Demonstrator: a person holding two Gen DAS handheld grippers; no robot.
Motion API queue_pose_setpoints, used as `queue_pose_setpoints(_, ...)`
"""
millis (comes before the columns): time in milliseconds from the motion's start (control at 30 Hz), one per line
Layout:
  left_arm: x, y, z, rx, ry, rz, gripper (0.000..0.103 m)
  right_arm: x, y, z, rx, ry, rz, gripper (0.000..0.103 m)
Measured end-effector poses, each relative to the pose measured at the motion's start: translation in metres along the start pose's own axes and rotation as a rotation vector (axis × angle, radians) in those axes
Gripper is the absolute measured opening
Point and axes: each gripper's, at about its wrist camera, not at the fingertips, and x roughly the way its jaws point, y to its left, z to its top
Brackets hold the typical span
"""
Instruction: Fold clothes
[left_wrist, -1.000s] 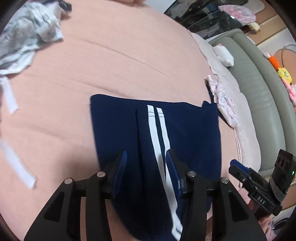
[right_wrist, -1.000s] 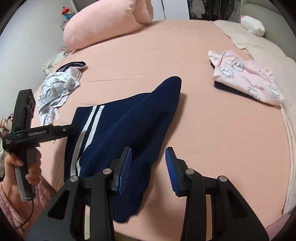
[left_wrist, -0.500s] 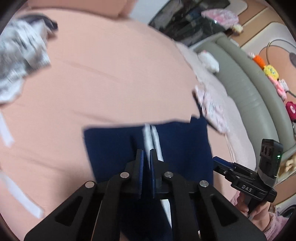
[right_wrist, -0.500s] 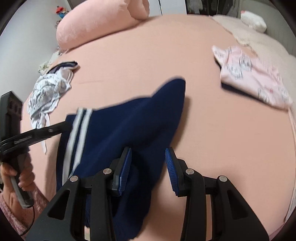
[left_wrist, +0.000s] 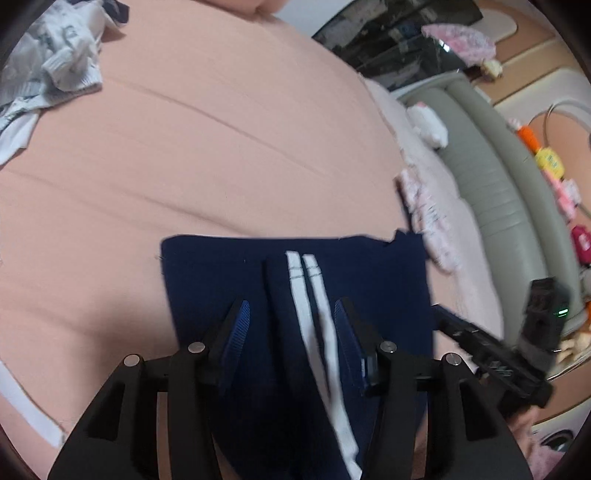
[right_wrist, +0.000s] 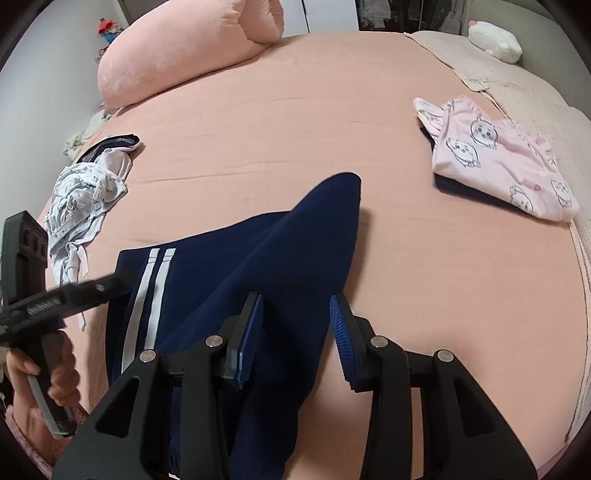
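Left wrist view: your left tool (left_wrist: 291, 334) has just been opening and stands released over the navy shorts (left_wrist: 295, 280). Your right tool (right_wrist: 295, 332) is spread too, gripping nothing. Clench either one askew on the shorts and the fold could drag crooked.

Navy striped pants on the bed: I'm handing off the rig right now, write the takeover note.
Left gripper: open, its jaws have just been opening; fingers straddle the white stripes of the navy pants, gripping nothing.
Right gripper: open, over the pants' right edge, nothing held.
Pants lie partly folded on the pink bed, one pointed corner sticking up toward the middle of the bed.
Pink printed garment lies folded at the right.
White patterned garment lies crumpled at the left, untouched.
Left to do: finish the pants, then fold the white garment.
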Motion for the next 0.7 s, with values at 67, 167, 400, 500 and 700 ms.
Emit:
queue_pose_setpoints(67, 0.002, -0.004, -0.003, 0.021, 0.001, 0.011, 0.037, 0.002, -0.002, -0.002, 0.005, 0.008, -0.003, 0.039)
queue_pose_setpoints(167, 0.004, -0.01, -0.006, 0.053, 0.001, 0.027, 0.017, 0.006, -0.002, -0.002, 0.002, 0.024, -0.016, 0.039)
queue_pose_setpoints(400, -0.037, -0.011, -0.001, 0.068, -0.123, 0.064, 0.006, 0.001, 0.001, 0.007, -0.005, 0.0, -0.025, 0.039)
queue_pose_setpoints(500, -0.056, -0.002, 0.001, 0.055, -0.138, 0.082, 0.006, -0.002, 0.003, 0.016, -0.008, -0.021, -0.031, 0.039)
queue_pose_setpoints(700, -0.046, 0.03, -0.004, -0.01, -0.026, 0.208, 0.006, 0.027, 0.011, 0.029, -0.054, 0.03, -0.095, 0.043)
